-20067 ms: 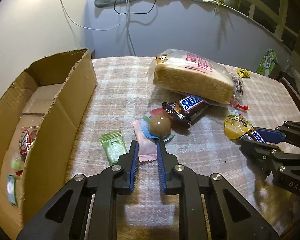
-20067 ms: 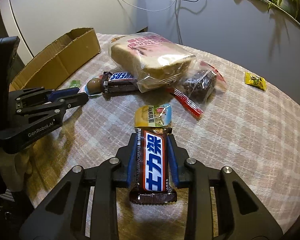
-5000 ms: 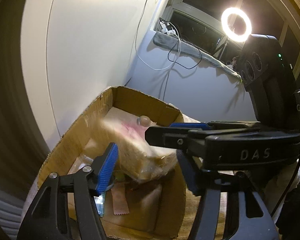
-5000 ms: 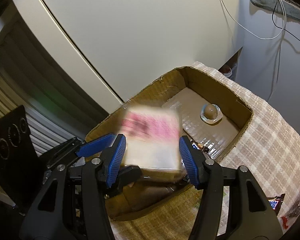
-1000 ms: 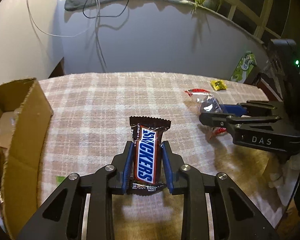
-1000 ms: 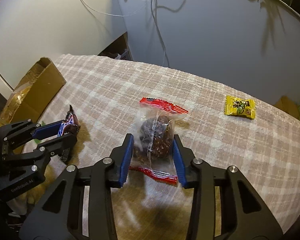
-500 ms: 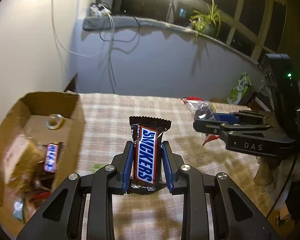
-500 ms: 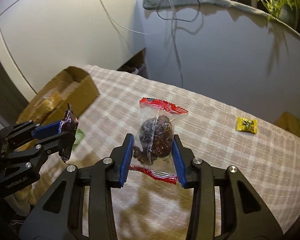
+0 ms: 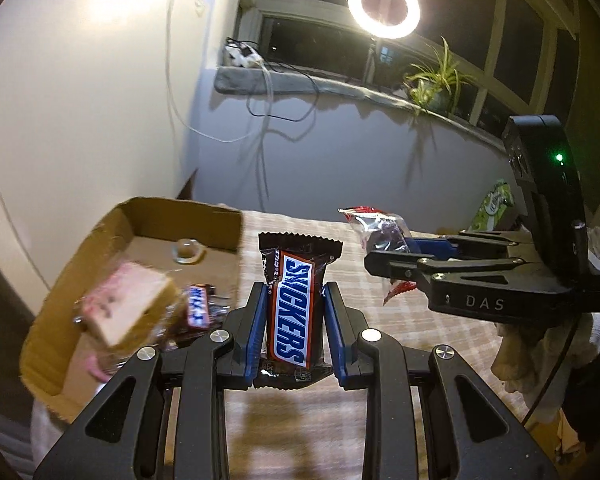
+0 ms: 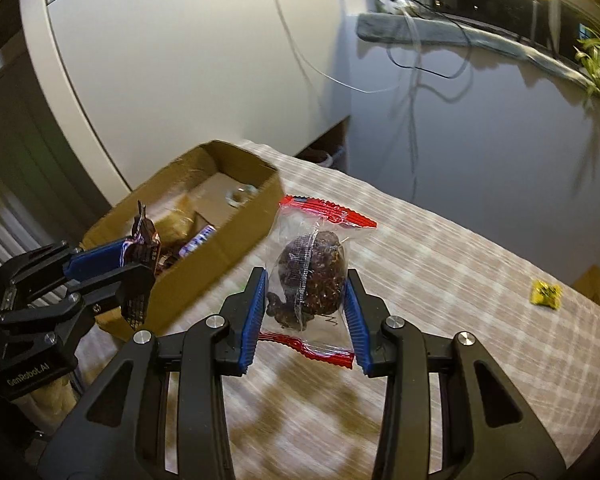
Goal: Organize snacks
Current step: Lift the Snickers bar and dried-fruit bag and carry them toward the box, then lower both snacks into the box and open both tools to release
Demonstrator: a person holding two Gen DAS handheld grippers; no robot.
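Holding one snack apiece, both tongs hung above the checked bench (image 10: 480, 280), each aimed toward the cardboard box (image 9: 100, 248) at the bench's left end. The left tongs (image 9: 294, 328) were clenched on a Snickers bar (image 9: 294, 312), its long axis running straight ahead between the blue pads. The right tongs (image 10: 306, 312) were clamped on a clear bag (image 10: 312, 280) with red sealed ends and dark contents, also lying lengthwise along the pads.

From the left tongs, the box lay ahead and to the left, just beside the bar; bread (image 9: 128, 308) and another bar (image 9: 198, 306) already sat inside. From the right tongs it lay farther off, ahead and left, with the left tongs between. The left hand looked nearer, so it would likely drop first. One yellow candy (image 10: 546, 294) lay well apart on the bench.
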